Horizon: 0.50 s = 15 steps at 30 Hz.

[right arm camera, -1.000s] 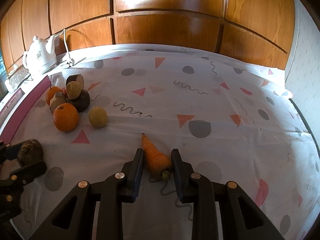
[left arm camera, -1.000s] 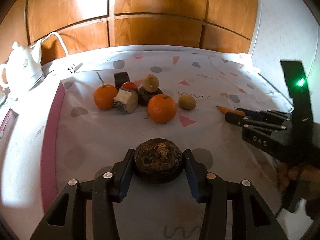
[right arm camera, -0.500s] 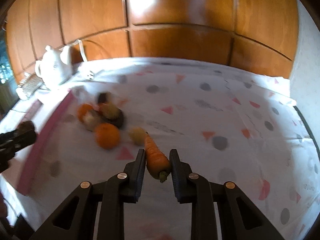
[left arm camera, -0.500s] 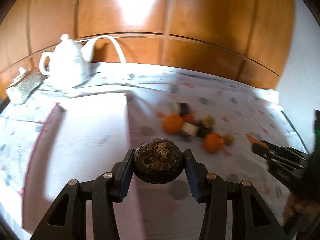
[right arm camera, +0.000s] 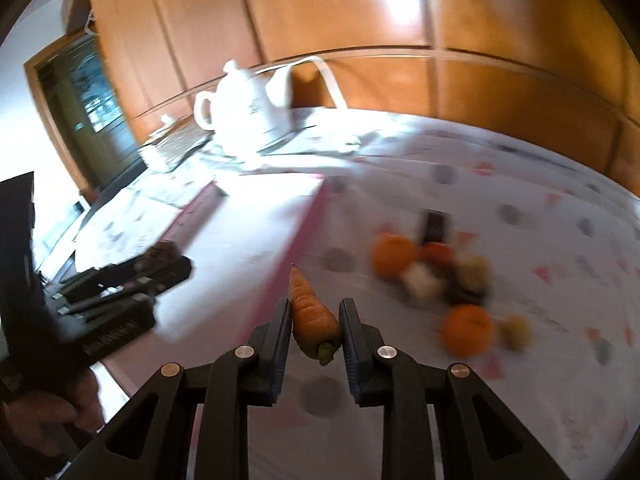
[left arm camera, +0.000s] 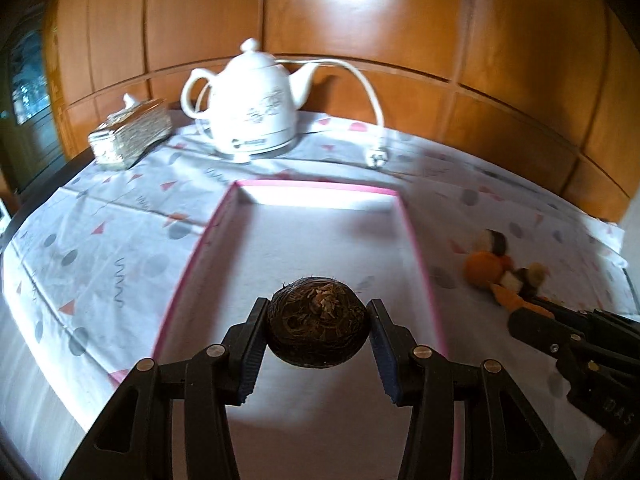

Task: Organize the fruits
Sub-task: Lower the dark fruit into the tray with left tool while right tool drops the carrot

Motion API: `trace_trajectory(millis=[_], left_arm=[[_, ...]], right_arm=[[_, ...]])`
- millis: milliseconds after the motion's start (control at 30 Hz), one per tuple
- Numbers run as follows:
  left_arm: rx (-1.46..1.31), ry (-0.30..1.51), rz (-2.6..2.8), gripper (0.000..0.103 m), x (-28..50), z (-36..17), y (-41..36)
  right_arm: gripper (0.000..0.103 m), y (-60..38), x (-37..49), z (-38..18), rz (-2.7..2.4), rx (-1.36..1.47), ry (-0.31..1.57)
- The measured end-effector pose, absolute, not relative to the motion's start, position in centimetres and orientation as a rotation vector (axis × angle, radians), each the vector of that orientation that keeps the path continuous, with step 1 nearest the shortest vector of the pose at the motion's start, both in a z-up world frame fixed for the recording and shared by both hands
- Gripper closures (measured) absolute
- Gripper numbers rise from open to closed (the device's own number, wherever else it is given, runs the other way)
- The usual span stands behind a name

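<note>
My left gripper is shut on a dark brown rough round root and holds it above the near part of a white tray with a pink rim. My right gripper is shut on an orange carrot, tip forward, over the cloth just right of the tray's pink edge. The right gripper also shows in the left wrist view. The left gripper shows in the right wrist view. A pile of oranges and other produce lies on the cloth to the right of the tray.
A white teapot with a cord stands behind the tray. A patterned tissue box sits to its left. Wooden wall panels run behind the table. The table edge falls away at the left.
Both grippers have swung left with their loads. The left one now hangs over the tray; the right one has come up to the tray's right edge. The fruit pile is now off to the right.
</note>
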<state>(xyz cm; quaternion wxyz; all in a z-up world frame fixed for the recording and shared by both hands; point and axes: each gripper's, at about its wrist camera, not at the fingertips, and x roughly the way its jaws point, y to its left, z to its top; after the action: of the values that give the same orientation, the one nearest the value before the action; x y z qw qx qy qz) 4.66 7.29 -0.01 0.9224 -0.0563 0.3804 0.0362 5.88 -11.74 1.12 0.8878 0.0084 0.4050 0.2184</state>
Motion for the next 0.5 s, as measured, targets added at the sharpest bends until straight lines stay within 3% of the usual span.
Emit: trace_trajectory(millis=[267, 367, 500], left_arm=[[-0.154, 0.788, 0.143, 0.051, 5.5, -0.5, 9.7], [-0.165, 0.773, 0.148, 0.045, 5.3, -0.2, 10.0], [-0.174, 0.767, 0.145, 0.045, 5.1, 0.1, 10.0]], right_arm=[[0.078, -6.2, 8.2, 1.2, 0.529, 0.039, 0.862], [0.067, -5.6, 8.6, 1.2, 0.539, 0.065, 0.854], [0.066, -5.9, 8.5, 0.9, 0.517, 0.051, 0.849]])
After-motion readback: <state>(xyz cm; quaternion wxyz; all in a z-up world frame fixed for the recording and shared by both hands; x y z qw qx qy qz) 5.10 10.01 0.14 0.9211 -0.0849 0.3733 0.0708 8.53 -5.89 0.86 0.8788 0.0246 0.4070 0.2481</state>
